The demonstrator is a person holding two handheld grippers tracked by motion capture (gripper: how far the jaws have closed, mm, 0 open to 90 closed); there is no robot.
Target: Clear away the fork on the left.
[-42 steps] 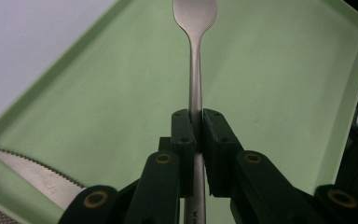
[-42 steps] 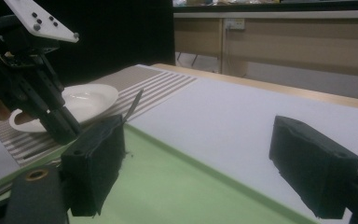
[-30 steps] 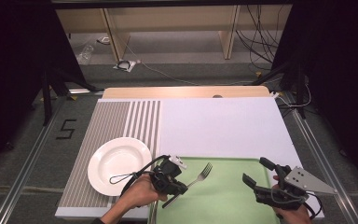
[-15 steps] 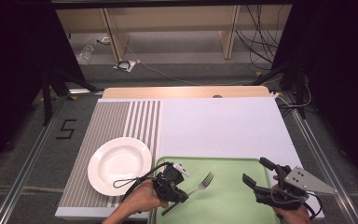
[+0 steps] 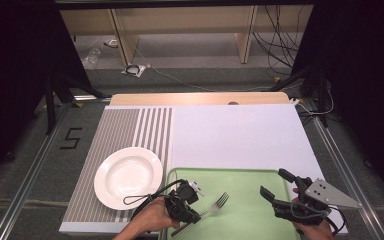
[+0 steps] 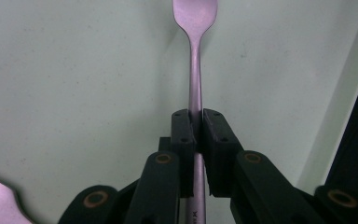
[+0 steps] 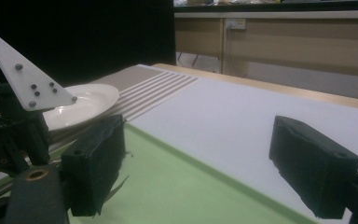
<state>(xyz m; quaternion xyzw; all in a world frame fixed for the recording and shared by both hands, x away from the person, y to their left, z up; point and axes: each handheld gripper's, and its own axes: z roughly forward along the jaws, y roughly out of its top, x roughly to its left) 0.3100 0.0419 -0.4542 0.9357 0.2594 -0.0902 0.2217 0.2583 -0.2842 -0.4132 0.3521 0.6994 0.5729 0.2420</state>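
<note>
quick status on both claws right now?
Left claw: closed on the fork handle, over the green tray.
Right claw: open, holding nothing.

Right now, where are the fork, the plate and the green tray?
fork point(image 5: 221, 201): high view, on its tines.
plate point(image 5: 128, 176): high view, on its bowl.
green tray point(image 5: 240, 175): high view, near its far rim.

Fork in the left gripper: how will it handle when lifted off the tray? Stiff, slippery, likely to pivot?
The fork looks like one-piece metal, so probably stiff and light. The left gripper is shut on its thin, smooth handle, so it could slip or pivot between the pads. The head overhangs the green tray, so it may droop slightly.
</note>
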